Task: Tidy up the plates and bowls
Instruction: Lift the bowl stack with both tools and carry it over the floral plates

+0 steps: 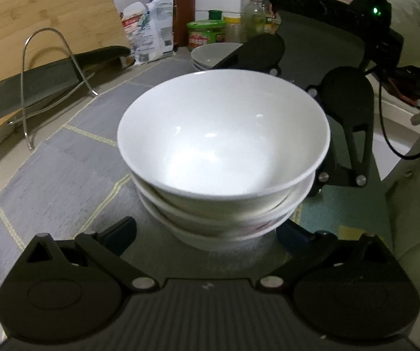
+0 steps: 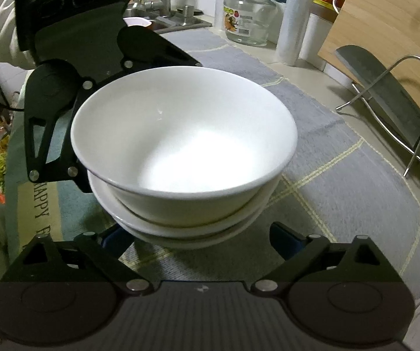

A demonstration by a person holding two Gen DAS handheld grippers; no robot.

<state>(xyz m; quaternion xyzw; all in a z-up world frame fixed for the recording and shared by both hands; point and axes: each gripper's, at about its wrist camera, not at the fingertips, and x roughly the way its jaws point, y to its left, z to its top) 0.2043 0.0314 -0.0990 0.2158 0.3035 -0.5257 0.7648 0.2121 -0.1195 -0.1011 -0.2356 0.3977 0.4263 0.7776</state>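
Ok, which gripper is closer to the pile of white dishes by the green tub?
Right. The right gripper is beyond the near stack of white ceramic bowls, right beside the back pile of white dishes; the left gripper is on the stack's opposite side.

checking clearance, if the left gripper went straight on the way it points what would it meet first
The left gripper, jaws wide open, would probably meet the stack of white ceramic bowls first, at its lower bowls; the right gripper sits on the far side.

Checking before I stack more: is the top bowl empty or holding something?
Empty. The top bowl shows only bare white glaze down to its bottom in both wrist views; nothing lies inside.
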